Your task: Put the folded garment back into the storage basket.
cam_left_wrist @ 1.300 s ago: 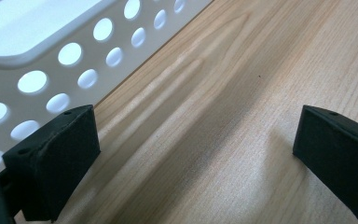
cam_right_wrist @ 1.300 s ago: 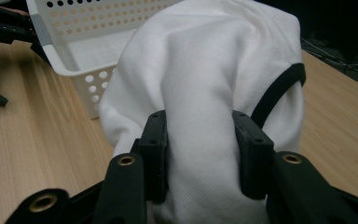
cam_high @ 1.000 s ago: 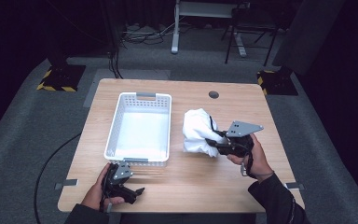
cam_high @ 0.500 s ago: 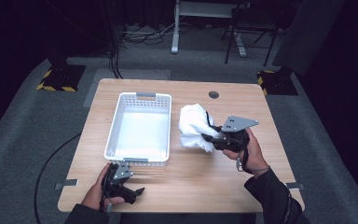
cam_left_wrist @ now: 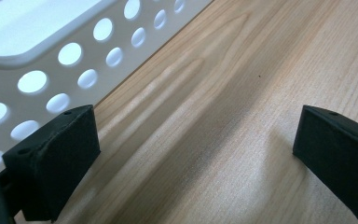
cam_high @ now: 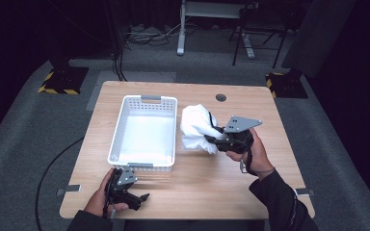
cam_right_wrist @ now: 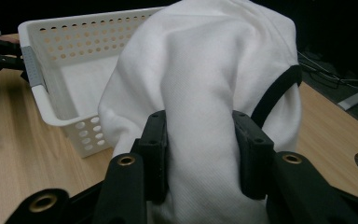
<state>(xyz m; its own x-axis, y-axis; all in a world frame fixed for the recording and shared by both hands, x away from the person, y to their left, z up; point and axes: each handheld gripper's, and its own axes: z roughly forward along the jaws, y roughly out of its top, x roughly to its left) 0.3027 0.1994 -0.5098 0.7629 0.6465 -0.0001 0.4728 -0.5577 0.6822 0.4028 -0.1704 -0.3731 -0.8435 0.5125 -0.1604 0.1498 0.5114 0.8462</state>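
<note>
Firmly clamped on the white garment (cam_right_wrist: 205, 116), with the right gripper (cam_right_wrist: 200, 154) pinching a thick fold of cloth between both black pads, just beside the right wall of the white basket (cam_high: 120, 130). Seems lifted off the table (cam_high: 202, 183), but contact underneath hard to judge from the high view. Hanging as a rounded bundle (cam_high: 197, 129) in front of the jaws, with a black trim (cam_right_wrist: 275, 93) curving along its right side in the right gripper view.

For doing the step well: better to keep the squeeze constant and raise the bundle above the basket rim before going sideways, so that no loose edge catches on the wall. Better also to move slowly, because soft cloth swings and may slip from the fold. Release only when most of the cloth is over the basket floor, not over the rim.

About direction: no clear long axis, as crumpled; roughly stretched from the jaws toward the far-left of the table in the high view, bulging end away from the hand, pointing toward the far corner of the basket.

Further out: left gripper (cam_high: 127, 190) resting near the front edge of the table, just before the basket's near wall, jaws wide apart with nothing but wood between them (cam_left_wrist: 196, 158).
</note>
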